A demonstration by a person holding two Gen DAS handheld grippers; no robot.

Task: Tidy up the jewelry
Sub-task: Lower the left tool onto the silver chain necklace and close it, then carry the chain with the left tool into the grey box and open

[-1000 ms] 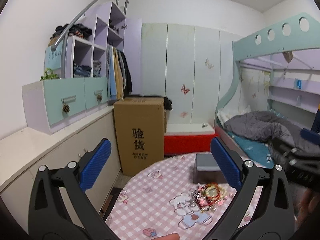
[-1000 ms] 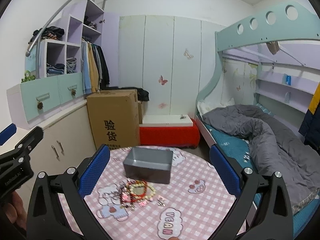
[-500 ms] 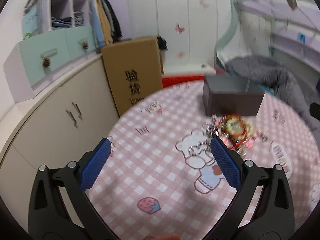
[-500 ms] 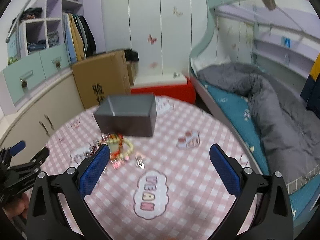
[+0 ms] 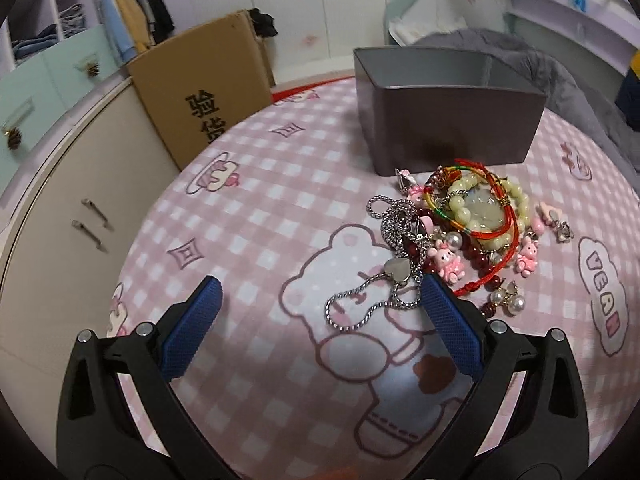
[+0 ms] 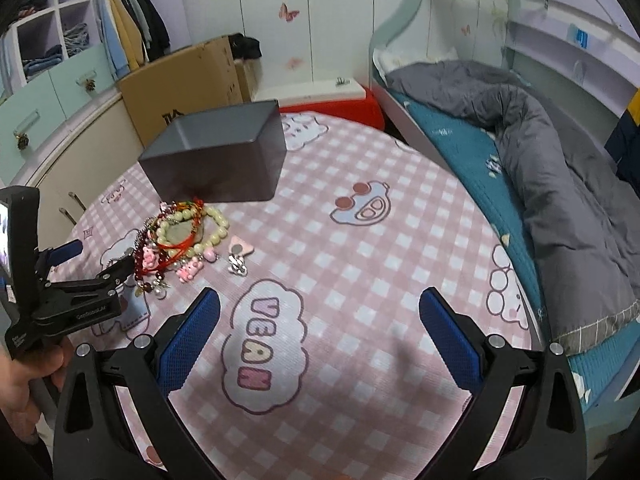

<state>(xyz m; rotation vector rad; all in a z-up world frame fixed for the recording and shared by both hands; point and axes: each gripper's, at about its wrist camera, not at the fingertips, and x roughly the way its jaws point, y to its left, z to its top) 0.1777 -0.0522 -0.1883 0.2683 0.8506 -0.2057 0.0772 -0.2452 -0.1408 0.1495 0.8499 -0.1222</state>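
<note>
Left tongs (image 5: 318, 296): we hold them spread wide, low over the pink checked desk (image 5: 256, 200), gripping nothing; the right pad (image 5: 448, 328) sits just beside the silver chain (image 5: 394, 240).
Right tongs (image 6: 319, 308): we hold them open and empty above the "VEAN" cloud print (image 6: 264, 344).
Jewelry pile (image 5: 472, 224): bead bracelets, red cords, pink charms and pearl earrings lie tangled on the desk.
Gray box (image 5: 448, 116): open-topped, just behind the pile.
Bed (image 6: 520, 152): gray quilt, beside the desk.
</note>
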